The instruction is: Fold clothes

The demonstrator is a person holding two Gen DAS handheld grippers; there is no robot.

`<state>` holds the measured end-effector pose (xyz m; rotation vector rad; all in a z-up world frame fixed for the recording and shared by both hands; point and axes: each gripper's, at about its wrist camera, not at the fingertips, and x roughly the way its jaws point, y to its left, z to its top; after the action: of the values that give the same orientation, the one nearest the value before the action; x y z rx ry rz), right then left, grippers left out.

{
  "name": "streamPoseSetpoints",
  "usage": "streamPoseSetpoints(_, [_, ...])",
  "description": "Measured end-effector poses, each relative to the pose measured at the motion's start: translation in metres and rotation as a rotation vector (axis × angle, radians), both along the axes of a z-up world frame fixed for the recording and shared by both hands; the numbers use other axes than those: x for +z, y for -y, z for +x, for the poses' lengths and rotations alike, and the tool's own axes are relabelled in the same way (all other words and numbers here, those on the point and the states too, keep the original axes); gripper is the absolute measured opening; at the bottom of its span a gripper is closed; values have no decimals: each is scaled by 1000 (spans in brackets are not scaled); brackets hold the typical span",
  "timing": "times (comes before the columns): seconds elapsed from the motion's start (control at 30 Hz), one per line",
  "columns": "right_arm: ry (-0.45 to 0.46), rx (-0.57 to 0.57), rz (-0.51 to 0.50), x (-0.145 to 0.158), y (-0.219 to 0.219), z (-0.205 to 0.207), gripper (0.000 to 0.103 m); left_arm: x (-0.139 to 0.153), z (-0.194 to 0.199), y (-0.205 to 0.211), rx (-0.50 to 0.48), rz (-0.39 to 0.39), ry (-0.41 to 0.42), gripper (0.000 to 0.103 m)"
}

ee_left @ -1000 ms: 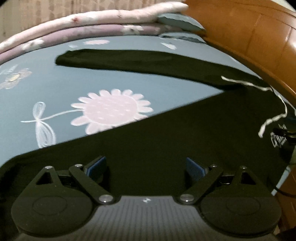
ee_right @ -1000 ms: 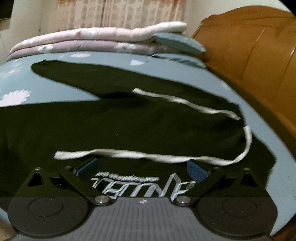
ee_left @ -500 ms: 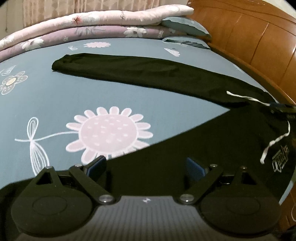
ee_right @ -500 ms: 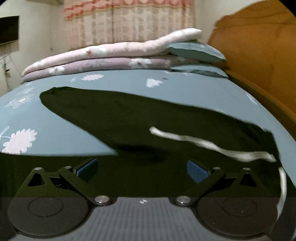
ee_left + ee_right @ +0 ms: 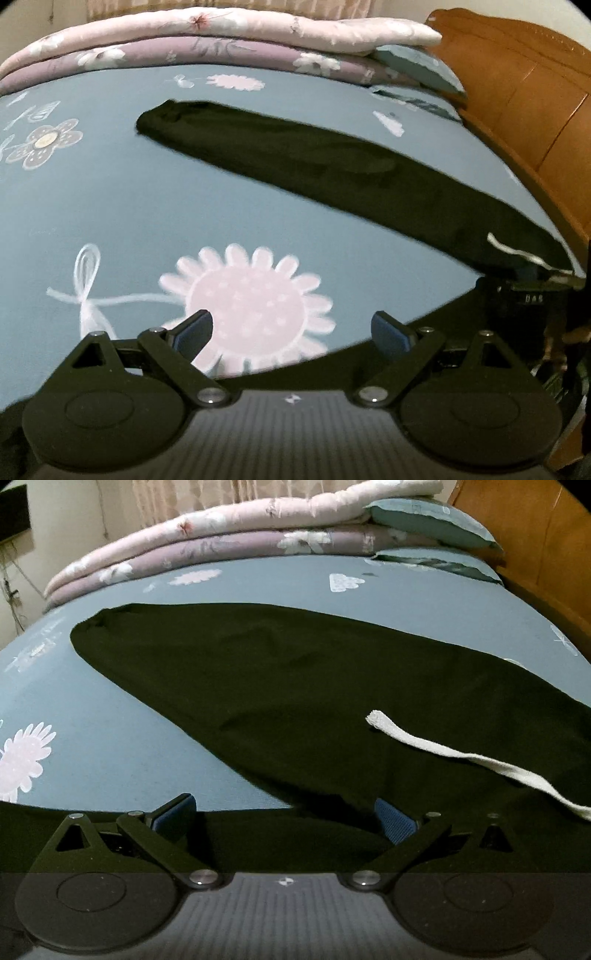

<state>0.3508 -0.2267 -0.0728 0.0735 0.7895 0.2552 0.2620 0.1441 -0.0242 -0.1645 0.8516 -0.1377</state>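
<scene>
Black trousers lie spread on the bed. One leg runs from the far left toward the right, also seen broad in the right wrist view. A white drawstring lies across it, and its end shows at the right of the left wrist view. A second stretch of black cloth lies near, under both grippers. My left gripper is open over the cloth's edge and a pink flower print. My right gripper is open, low over the near cloth, with nothing between its fingers.
The bed has a blue flowered sheet. Folded pink and purple quilts and blue pillows lie at the far end. A wooden headboard runs along the right. A dark device sits at the right edge of the left wrist view.
Both views have shifted forward over the trousers. The near black cloth now sits lower in the frames, and the printed logo is out of sight. Both grippers stayed open.
</scene>
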Motion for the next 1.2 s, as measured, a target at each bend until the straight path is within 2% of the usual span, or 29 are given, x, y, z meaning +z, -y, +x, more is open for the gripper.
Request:
streamPoseSetpoints(0.2, [-19,4,37,10,-11,6,103,19,24,8,-64,-34,38,93])
streamPoseSetpoints(0.5, [-64,49,69,20,-38,26,103,28,54,-6,-69,-55,25,93])
streamPoseSetpoints(0.57, [-46,38,41,22,-44,37,103,28,59,-13,-65,-65,22,93])
streamPoseSetpoints(0.67, [-49,35,27,13,-53,56,103,25,68,-23,-59,-85,15,93])
streamPoseSetpoints(0.77, [-142,45,40,-11,-62,68,103,19,85,-30,-73,-105,-2,93])
streamPoseSetpoints(0.93, [-162,116,-32,-1,-86,57,103,8,127,-17,-158,-83,-4,93])
streamPoseSetpoints(1.1, [-154,78,-19,12,-86,44,103,-2,183,22,-305,-89,70,93])
streamPoseSetpoints(1.17, [-152,72,-41,15,-89,39,103,-11,205,38,-347,-82,111,93])
streamPoseSetpoints(1.2, [-152,67,-54,16,-91,37,103,-18,215,45,-357,-85,105,93])
